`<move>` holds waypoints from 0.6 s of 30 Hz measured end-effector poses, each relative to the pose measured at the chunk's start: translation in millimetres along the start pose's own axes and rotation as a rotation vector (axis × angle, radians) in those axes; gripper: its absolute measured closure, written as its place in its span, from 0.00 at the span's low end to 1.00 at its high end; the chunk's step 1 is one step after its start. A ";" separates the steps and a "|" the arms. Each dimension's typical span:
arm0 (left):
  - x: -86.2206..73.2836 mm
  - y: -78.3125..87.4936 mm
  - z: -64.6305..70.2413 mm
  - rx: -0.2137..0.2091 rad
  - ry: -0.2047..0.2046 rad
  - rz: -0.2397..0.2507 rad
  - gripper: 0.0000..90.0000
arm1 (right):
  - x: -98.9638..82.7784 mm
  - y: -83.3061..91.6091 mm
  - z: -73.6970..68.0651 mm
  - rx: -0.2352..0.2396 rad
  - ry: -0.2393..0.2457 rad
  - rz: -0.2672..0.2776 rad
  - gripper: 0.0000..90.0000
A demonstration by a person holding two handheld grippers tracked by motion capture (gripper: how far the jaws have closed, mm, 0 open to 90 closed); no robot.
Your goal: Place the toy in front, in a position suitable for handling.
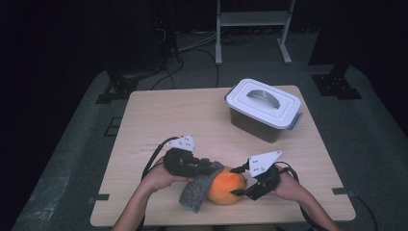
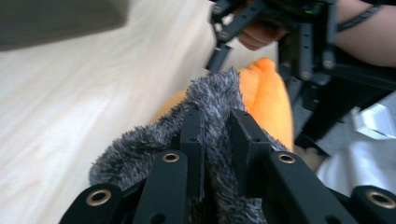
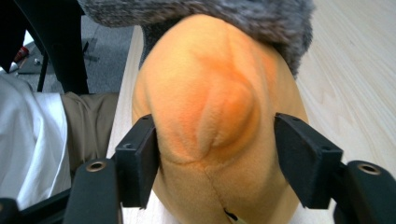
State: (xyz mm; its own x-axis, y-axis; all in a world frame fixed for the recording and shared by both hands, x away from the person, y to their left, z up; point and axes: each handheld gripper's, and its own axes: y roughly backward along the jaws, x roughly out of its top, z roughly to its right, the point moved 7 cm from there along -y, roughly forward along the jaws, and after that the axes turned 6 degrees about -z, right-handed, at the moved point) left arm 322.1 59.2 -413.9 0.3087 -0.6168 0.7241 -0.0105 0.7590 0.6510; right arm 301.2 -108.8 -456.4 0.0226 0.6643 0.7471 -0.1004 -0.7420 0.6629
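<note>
Nearest the person, at the front edge of the pale wooden counter (image 1: 159,115), lies a round orange plush toy of soft fleece (image 1: 227,187), with a shaggy grey knitted cloth (image 1: 197,191) draped over its left side and hanging toward the counter edge. Both look light and yielding: the plush should dent under pressure and spring back, so it is best held across its widest part, while the cloth is limp and will slip off unless pinched through a fold.

The right hand-held gripper (image 1: 239,180) has its jaws spread wide around the plush, one pad against each flank; in the right gripper view (image 3: 215,154) the pads touch the fleece, which bulges between them, so it seems to steady the toy rather than crush it. The left hand-held gripper (image 1: 215,168) is nearly closed, its jaws nipping a tuft of the grey cloth, as the left gripper view (image 2: 215,140) shows, with the orange plush just behind.

Farther back, toward the right rear of the counter and well apart from the hands, stands a dark plastic storage box with a white lid and grey handle (image 1: 263,109), its lid on
</note>
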 end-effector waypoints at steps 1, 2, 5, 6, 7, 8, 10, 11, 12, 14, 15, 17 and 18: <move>-0.7 -0.5 2.4 -0.012 -0.005 -0.004 0.84 | -1.0 0.5 -1.1 -0.005 0.006 -0.008 0.36; -1.4 -1.2 5.3 -0.029 -0.009 -0.012 0.84 | -1.9 0.8 -1.9 -0.008 0.010 -0.015 0.35; -1.3 -3.8 13.4 -0.060 -0.033 -0.029 0.84 | -5.5 1.7 -3.0 -0.012 0.002 -0.042 0.33; -0.4 -4.9 15.6 -0.068 -0.035 -0.028 0.84 | -6.6 1.9 -2.7 -0.010 -0.007 -0.045 0.33; 0.4 -5.9 17.5 -0.075 -0.040 -0.033 0.84 | -7.9 2.0 -2.1 -0.007 -0.012 -0.050 0.33; 0.4 -5.9 17.5 -0.075 -0.040 -0.033 0.84 | -8.6 1.9 -1.9 -0.008 -0.018 -0.051 0.33; 3.3 -9.2 21.4 -0.096 -0.053 -0.044 0.84 | -10.0 2.0 -2.5 -0.004 -0.023 -0.061 0.38; 4.3 -10.9 22.6 -0.107 -0.057 -0.048 0.84 | -10.2 2.1 -4.0 0.001 -0.014 -0.065 0.41; 4.3 -10.9 22.6 -0.107 -0.057 -0.048 0.84 | -10.2 2.1 -4.9 0.001 0.004 -0.072 0.43; 8.9 -15.1 25.6 -0.119 -0.062 -0.052 0.84 | -9.0 1.3 -7.6 0.012 0.024 -0.078 0.49; 10.8 -16.0 26.3 -0.121 -0.066 -0.057 0.84 | -8.3 0.7 -9.0 0.015 0.043 -0.079 0.50; 16.0 -17.0 26.1 -0.106 -0.081 -0.062 0.84 | -6.9 -0.3 -11.7 0.018 0.054 -0.084 0.52; 16.0 -17.0 26.1 -0.106 -0.081 -0.062 0.84 | -6.0 -1.2 -12.6 0.017 0.062 -0.081 0.52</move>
State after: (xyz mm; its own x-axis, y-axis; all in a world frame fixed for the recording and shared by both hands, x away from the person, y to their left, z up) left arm 302.4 31.0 -407.4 0.2274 -0.6749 0.7019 0.1079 0.7339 0.6707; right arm 288.6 -110.8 -462.3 -0.0318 0.7263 0.6866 -0.0835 -0.6865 0.7223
